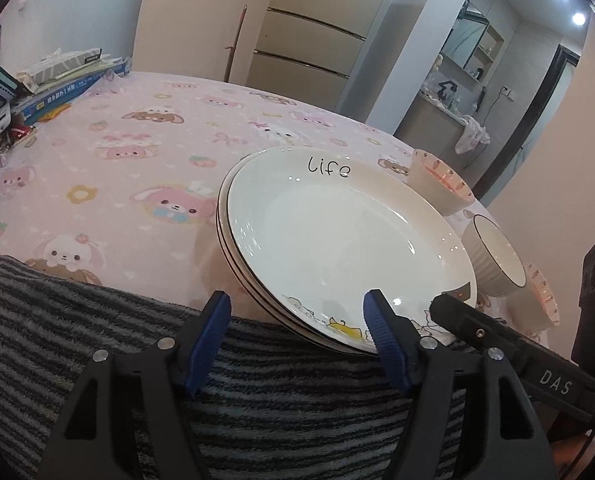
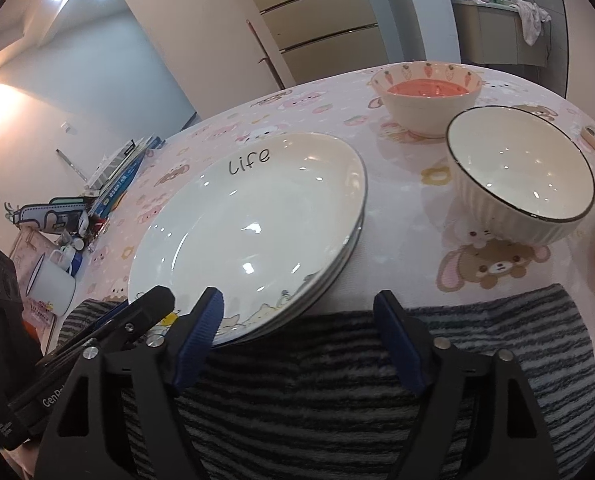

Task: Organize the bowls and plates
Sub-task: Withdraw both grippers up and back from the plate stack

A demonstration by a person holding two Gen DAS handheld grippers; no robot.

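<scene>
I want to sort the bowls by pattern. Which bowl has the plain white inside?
The ribbed white bowl with the thin dark rim, nearest the right gripper. The carrot-print bowl behind it is pink-orange inside.

Glossy glazed plates (image 1: 337, 240) on a fuzzy striped cloth (image 1: 97, 320).

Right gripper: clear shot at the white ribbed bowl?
Probably yes. The right gripper is open and empty, and only striped cloth and bare tablecloth lie between it and the white ribbed bowl.
</scene>
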